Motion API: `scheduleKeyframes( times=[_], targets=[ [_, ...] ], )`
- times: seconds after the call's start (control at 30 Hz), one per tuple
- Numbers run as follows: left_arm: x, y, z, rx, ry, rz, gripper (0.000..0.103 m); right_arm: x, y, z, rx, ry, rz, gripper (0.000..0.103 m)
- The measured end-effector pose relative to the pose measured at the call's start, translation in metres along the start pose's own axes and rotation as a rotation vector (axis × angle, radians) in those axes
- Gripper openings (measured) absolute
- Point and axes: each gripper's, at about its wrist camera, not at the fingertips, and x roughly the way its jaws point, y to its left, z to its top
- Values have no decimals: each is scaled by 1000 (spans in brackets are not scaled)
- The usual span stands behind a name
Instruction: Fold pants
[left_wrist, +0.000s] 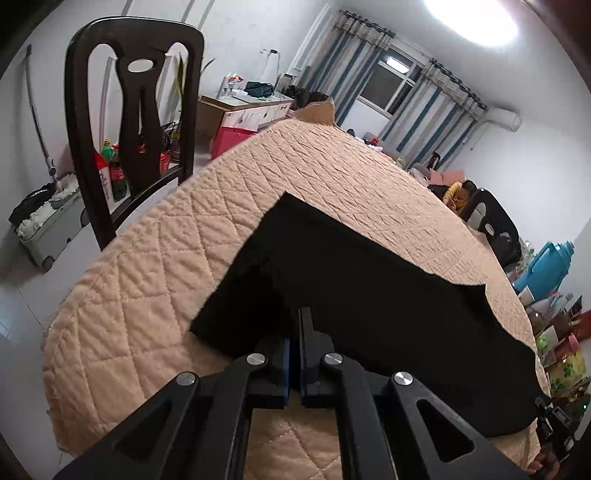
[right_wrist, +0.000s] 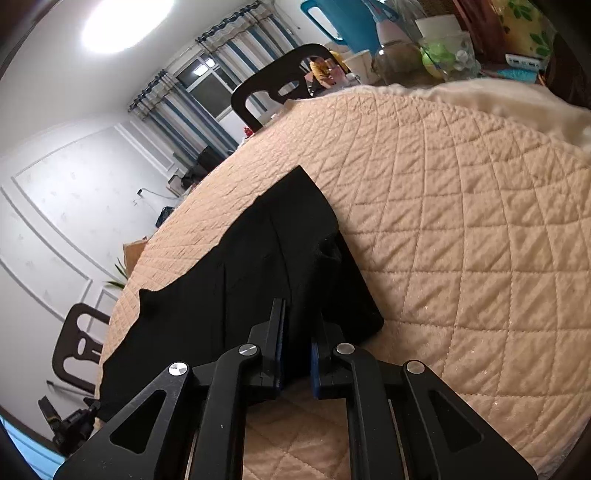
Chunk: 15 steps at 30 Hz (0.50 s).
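Black pants (left_wrist: 369, 295) lie flat on a round table under a beige quilted cover (left_wrist: 147, 277). In the left wrist view my left gripper (left_wrist: 295, 332) is shut on the near edge of the pants at one end, jaws pressed together. In the right wrist view the pants (right_wrist: 258, 266) stretch away to the left, and my right gripper (right_wrist: 299, 332) is shut on their near edge close to a corner, with black cloth between the blue pads. The right gripper shows at the far edge of the left view (left_wrist: 557, 428).
A dark wooden chair (left_wrist: 136, 129) stands at the table's far left. Another chair (right_wrist: 280, 81) stands across the table. A blue jug (right_wrist: 343, 22), jars and cups (right_wrist: 443, 51) crowd the table's edge. A white cloth (right_wrist: 517, 103) lies by them.
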Motion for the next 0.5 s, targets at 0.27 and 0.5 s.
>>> scheduleKeyframes(
  times=[0.27, 0.5],
  targets=[
    [-30, 11, 14, -45, -134, 130, 17, -41, 5, 2, -99, -170, -207, 25],
    [3, -53, 11, 160, -30, -22, 30, -10, 47, 4, -296, -115, -116, 25]
  ],
)
